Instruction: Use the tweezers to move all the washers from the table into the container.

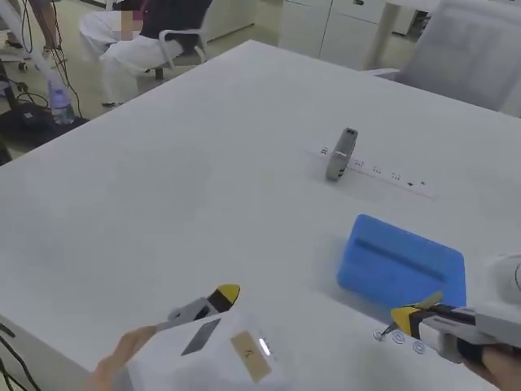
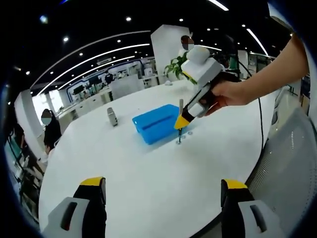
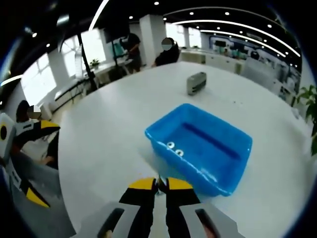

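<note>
No writing can be read. A tan label (image 1: 248, 355) on the white body behind the left tongs carries a mark too blurred to make out. The small dark marks along the flat white power strip (image 1: 383, 173) are too small to read.

The left tongs (image 2: 162, 191) have yellow tips that stand wide apart. They hold nothing and hover above the white surface (image 2: 148, 173), near its front edge.

The right tongs (image 3: 161, 184) are pressed together on thin metal tweezers (image 3: 159, 188), which show as a silver sliver between the yellow tips. In the left gripper view a hand (image 2: 225, 94) holds these tongs pointing steeply down. The tweezers reach to the surface just beside the blue rectangular plastic container (image 2: 154, 123). Their tip meets the surface at a washer, but whether they pinch it cannot be told.

Three small silver ring-shaped washers (image 1: 398, 338) lie on the surface under the right tongs, just in front of the container's near edge. Two more washers (image 3: 175, 148) lie side by side inside the container, close to one wall.

A small grey upright device (image 1: 342, 153) stands at one end of the power strip, well apart from the container. Beyond the surface's far corner there is a clear water bottle (image 1: 59, 102) and a seated person in white (image 1: 134, 45).
</note>
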The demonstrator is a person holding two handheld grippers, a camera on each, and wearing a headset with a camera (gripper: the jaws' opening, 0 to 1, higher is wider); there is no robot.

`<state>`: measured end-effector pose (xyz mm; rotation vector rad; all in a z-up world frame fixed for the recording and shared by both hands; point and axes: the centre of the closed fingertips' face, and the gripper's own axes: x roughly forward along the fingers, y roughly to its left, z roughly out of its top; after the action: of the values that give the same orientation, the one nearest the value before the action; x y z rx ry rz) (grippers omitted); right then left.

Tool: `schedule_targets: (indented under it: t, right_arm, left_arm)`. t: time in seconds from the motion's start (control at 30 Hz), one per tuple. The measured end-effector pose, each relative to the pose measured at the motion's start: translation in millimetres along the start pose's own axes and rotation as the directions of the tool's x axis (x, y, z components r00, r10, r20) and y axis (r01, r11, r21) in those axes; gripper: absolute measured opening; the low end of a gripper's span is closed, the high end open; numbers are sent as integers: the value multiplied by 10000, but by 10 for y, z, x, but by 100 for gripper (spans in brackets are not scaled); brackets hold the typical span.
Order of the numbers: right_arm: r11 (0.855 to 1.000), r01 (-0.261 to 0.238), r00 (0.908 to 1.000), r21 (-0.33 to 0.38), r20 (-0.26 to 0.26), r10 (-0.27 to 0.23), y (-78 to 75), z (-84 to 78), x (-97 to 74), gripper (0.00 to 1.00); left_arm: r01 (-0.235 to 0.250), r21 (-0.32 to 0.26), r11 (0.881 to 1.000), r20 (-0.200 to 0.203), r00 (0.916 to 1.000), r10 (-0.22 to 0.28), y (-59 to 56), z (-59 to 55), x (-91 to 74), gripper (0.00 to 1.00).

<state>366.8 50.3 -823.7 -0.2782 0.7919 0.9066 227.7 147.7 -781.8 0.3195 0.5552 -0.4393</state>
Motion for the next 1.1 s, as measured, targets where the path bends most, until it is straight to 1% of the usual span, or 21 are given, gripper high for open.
schedule_targets:
  t: [0.03, 0.23, 0.63, 0.7, 0.77, 0.8, 0.83, 0.87, 0.93, 1.03, 1.1]
  right_arm:
    - [10000, 52, 10000, -44, 79, -52, -9, 8, -6, 4]
    - [9999, 158, 9999, 22, 39, -158, -83, 36, -10, 4]
    - [9997, 247, 9997, 76, 66, -247, -72, 55, 21, 4]
    - [9996, 273, 9996, -49, 23, -273, -61, 55, 21, 4]
    - [9983, 306, 9993, -493, -195, -316, -44, 19, 45, 4]
    - [9971, 323, 9992, -696, -219, -339, -20, -7, 54, 3]
    - [9962, 349, 9993, -795, -101, -358, -7, -1, 49, 3]
    - [9960, 359, 9993, -819, -105, -369, 12, -3, 17, 3]
    - [9958, 415, 9991, -811, -42, -420, -4, 3, 12, 3]
    - [9978, 409, 9992, -514, -22, -411, -33, 7, 7, 3]
    - [9982, 394, 9992, -447, -12, -395, -56, 11, 14, 3]
  left_arm:
    - [-5, 7, 10000, -18, 10000, 5, 1, -2, 0, 99]
    - [-45, 15, 10000, -17, 10000, 45, 10, -2, 2, 99]
    - [-51, 62, 10000, -131, 9999, 51, 13, -21, 8, 99]
    - [-63, 106, 9999, -137, 9999, 65, 14, -22, 9, 99]
    - [-46, 90, 9999, -148, 9999, 47, 11, -24, 10, 99]
    - [-52, 100, 9999, -152, 9999, 54, 13, -25, 11, 99]
    - [-55, 109, 9999, -158, 9999, 57, 12, -26, 10, 99]
    - [-59, 113, 9999, -174, 9998, 61, 13, -29, 11, 99]
    - [-66, 120, 9999, -193, 9998, 69, 13, -33, 12, 99]
    - [-77, 154, 9999, -221, 9997, 80, 12, -38, 11, 98]
    - [-67, 185, 9998, -278, 9996, 72, 9, -47, 13, 98]
